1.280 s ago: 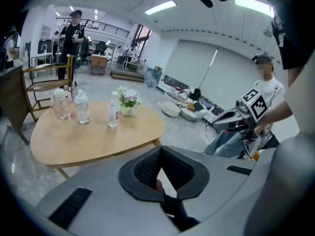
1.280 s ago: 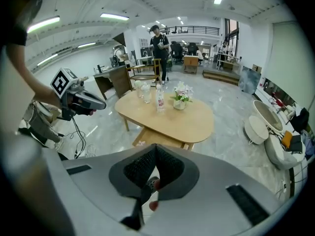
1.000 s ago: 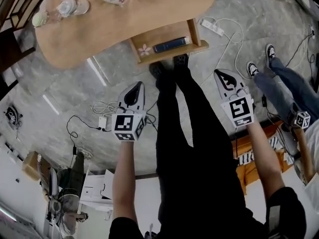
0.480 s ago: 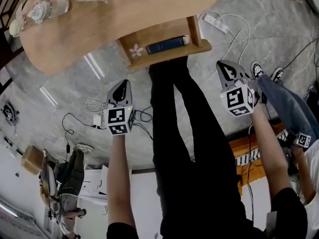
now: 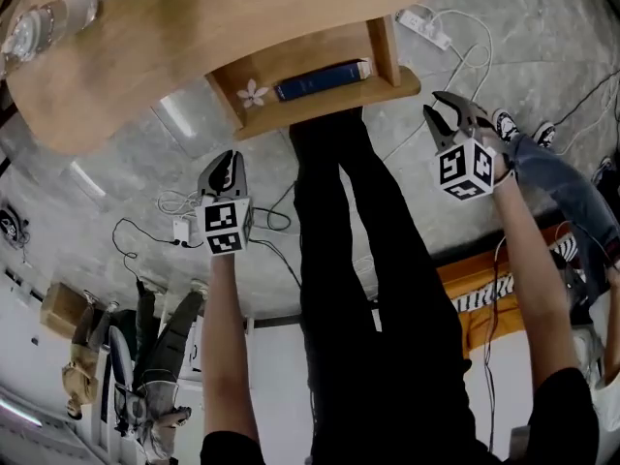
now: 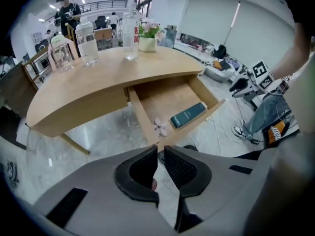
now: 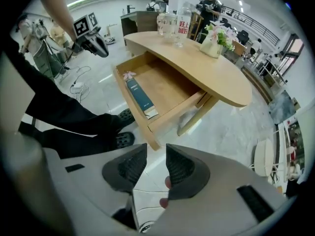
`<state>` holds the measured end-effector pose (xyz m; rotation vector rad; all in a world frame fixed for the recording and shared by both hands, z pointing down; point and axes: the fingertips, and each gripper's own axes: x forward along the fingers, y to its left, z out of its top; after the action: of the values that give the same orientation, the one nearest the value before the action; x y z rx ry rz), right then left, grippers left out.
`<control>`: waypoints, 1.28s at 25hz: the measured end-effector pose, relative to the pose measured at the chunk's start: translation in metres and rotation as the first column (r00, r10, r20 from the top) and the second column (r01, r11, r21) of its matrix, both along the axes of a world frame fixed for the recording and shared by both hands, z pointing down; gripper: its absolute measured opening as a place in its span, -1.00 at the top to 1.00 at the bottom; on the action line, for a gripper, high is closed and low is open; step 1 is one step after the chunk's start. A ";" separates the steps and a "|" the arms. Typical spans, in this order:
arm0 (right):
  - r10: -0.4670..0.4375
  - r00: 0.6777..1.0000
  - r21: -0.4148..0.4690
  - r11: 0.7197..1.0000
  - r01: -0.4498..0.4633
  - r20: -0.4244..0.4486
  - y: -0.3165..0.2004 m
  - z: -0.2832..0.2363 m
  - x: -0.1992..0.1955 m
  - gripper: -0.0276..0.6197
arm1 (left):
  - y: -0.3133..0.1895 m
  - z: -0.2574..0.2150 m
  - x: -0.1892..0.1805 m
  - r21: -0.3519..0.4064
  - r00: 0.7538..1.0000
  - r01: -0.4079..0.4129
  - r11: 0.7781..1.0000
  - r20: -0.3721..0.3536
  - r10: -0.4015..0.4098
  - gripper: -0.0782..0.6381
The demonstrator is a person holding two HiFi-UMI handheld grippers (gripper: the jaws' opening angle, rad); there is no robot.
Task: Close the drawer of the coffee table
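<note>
Open drawer pulled well out from under the desk, not yet pushed in. Inside the drawer, a blue book toward its right end and a pale flower toward its left end, as the head view has it. On the desk behind the drawer, bottles and a potted plant.

Below and left of the drawer's front in the head view, clear of it: left gripper, jaws just been opening to a narrow slit, nothing between them but floor, the drawer's front corner just past the tips.

Right of the drawer's front, near its right corner yet apart from it: right gripper, jaws just been opening too, plainly spread and empty, the drawer's near corner and a desk leg beyond the gap.

Between the two grippers, black-trousered legs, with shoes right at the drawer's front
</note>
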<state>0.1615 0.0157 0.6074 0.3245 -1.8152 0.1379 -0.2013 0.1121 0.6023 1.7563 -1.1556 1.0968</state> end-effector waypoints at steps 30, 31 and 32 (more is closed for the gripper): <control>-0.179 0.979 0.115 0.975 0.190 -0.101 -0.006 0.102 0.000 0.56 | -0.002 0.115 0.009 0.001 0.965 -0.239 0.971 0.107 0.238 0.21; -0.174 0.979 0.117 0.976 0.185 -0.102 -0.007 0.104 0.001 0.57 | -0.003 0.115 0.008 0.006 0.967 -0.230 0.973 0.117 0.228 0.25; -0.170 0.980 0.120 0.976 0.182 -0.103 -0.007 0.105 0.002 0.60 | -0.005 0.116 0.007 0.013 0.967 -0.223 0.975 0.128 0.220 0.29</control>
<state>0.1634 0.0084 0.7121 0.2544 -1.7553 -0.1174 -0.1945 0.1073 0.7178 1.8949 -1.0703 1.3468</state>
